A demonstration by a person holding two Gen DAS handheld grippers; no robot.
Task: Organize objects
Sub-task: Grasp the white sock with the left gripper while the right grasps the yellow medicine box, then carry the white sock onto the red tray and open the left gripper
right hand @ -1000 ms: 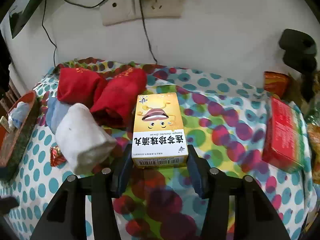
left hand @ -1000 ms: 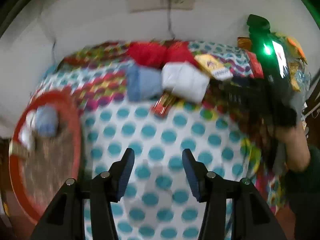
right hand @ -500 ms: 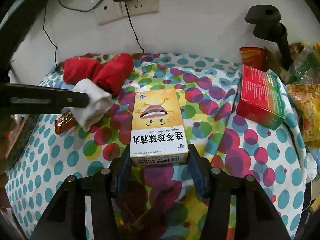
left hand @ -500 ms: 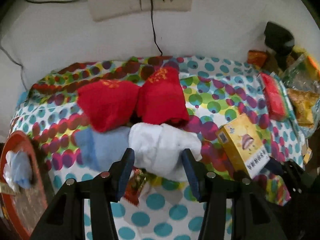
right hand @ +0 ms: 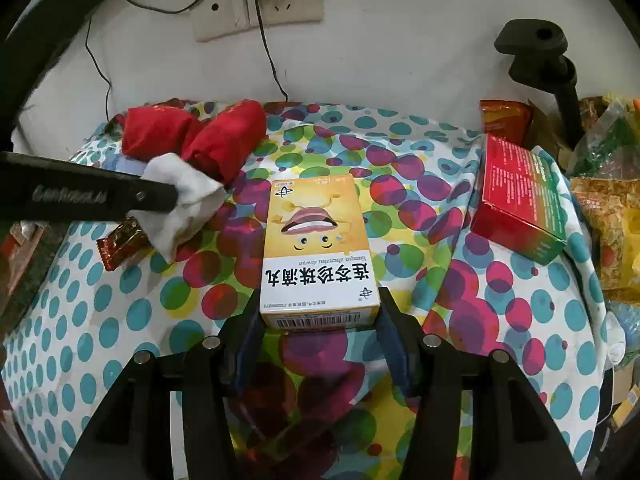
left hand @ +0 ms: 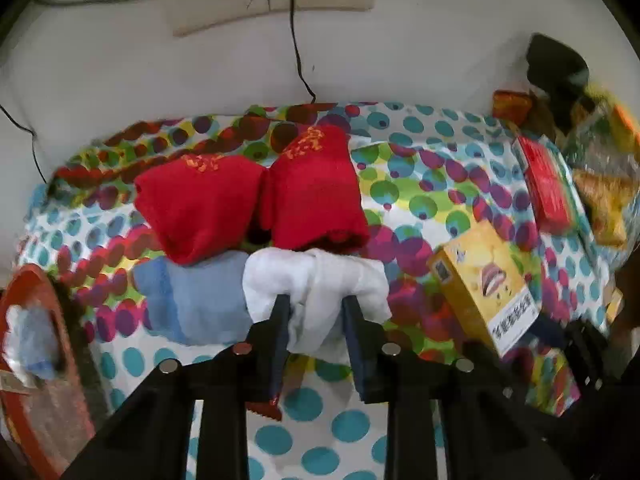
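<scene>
The left gripper [left hand: 316,304] is clamped on a rolled white cloth [left hand: 316,280], the fabric bunched between its fingers. Only the left wrist view shows what lies around it: a pale blue cloth [left hand: 192,300] touching the white one on the gripper's left, 2 red cloth rolls [left hand: 256,196] with gold stitching just beyond it, and a red-rimmed tray [left hand: 28,280] far to its left holding something blue and white, blurred. A red snack wrapper [left hand: 268,408] peeks out beneath the fingers.

The right gripper [right hand: 318,312] is closed around the near end of a yellow box [right hand: 316,248], which lies flat and points straight ahead of it. The right wrist view alone gives the box's face — a cartoon mouth and eyes, large Chinese characters, a line of small Latin print too fine to read with certainty, and a barcode on the end. To the gripper's right sits a red and green carton [right hand: 520,196] with fine white text, illegible, and snack bags [right hand: 608,216] beyond it. The left gripper's black arm crosses in from the left, bearing blurred lettering.

Everything rests on a bench covered by a polka-dot cloth [right hand: 120,320] — teal dots near the grippers, multicoloured dots further ahead. Behind is a white wall with sockets [right hand: 260,12], a plugged-in black adapter and trailing cables, plus a black clamp stand [right hand: 536,52] ahead to the right.
</scene>
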